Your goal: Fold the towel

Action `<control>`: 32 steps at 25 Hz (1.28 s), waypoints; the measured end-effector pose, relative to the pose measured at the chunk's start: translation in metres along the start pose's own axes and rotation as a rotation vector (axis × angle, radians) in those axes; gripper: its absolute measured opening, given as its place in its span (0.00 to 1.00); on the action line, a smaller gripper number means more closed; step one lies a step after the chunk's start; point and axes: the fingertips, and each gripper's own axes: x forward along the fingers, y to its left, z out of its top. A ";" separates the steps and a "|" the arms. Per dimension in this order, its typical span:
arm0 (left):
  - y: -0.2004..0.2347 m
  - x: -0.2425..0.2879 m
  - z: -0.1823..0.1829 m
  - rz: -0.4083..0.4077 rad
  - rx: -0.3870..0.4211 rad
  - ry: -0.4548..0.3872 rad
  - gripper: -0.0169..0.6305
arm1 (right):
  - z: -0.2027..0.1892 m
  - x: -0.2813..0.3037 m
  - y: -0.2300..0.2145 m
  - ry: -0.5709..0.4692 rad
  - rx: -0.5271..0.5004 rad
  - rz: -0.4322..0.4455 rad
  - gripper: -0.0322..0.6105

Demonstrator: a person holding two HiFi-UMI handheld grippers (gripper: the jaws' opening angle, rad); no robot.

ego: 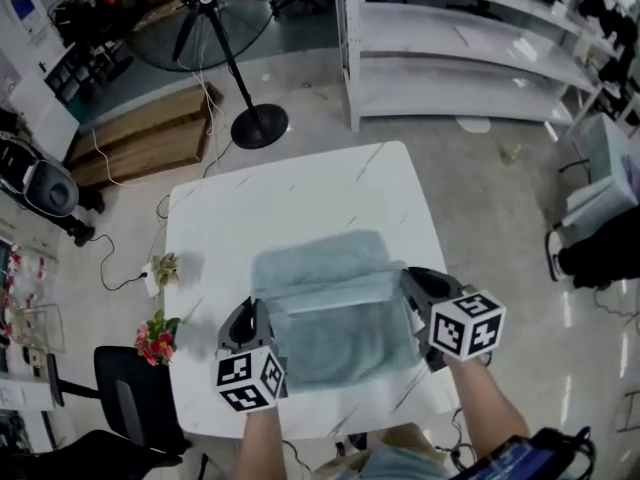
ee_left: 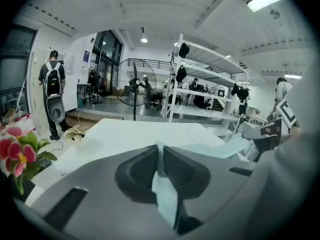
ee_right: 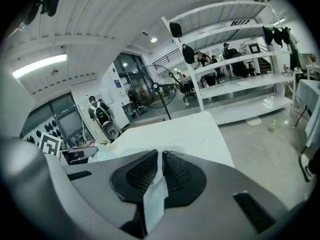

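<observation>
The towel (ego: 320,258), a pale blue-grey cloth, sits on the near half of the white table (ego: 290,193), roughly centred between its left and right edges. Its far part lies flat. A band of it is raised and stretched between the two grippers.

The left gripper (ego: 260,313) is over the near-left part of the table. In the left gripper view its jaws are all but together, pinching a thin fold of towel (ee_left: 165,199) that runs back between the pads. The right gripper (ego: 410,280) is over the near-right part, and the right gripper view shows the same there: the jaws are nearly closed, with a strip of towel (ee_right: 155,199) clamped between the ribbed pads.

This looks like the first fold, under way, with one edge held at both ends and taut between the grippers. From the head view I cannot be sure whether the held edge is the near one or the far one, as the cloth below it is blurred.

The next move likely calls for carrying both ends evenly across, laying the held edge square on the opposite edge, and only then letting go
</observation>
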 end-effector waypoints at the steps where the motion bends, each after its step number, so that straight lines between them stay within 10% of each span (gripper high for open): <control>1: 0.002 0.011 -0.005 0.004 0.002 0.021 0.08 | -0.004 0.010 -0.006 0.016 0.007 -0.004 0.12; 13: 0.018 0.068 -0.055 0.035 0.039 0.168 0.09 | -0.043 0.074 -0.041 0.166 -0.020 -0.037 0.13; 20: 0.026 0.058 -0.059 -0.057 0.050 0.163 0.36 | -0.043 0.071 -0.037 0.165 -0.045 0.024 0.30; 32: 0.019 0.013 -0.053 -0.233 0.257 0.105 0.45 | -0.027 0.031 -0.012 0.115 -0.195 0.132 0.38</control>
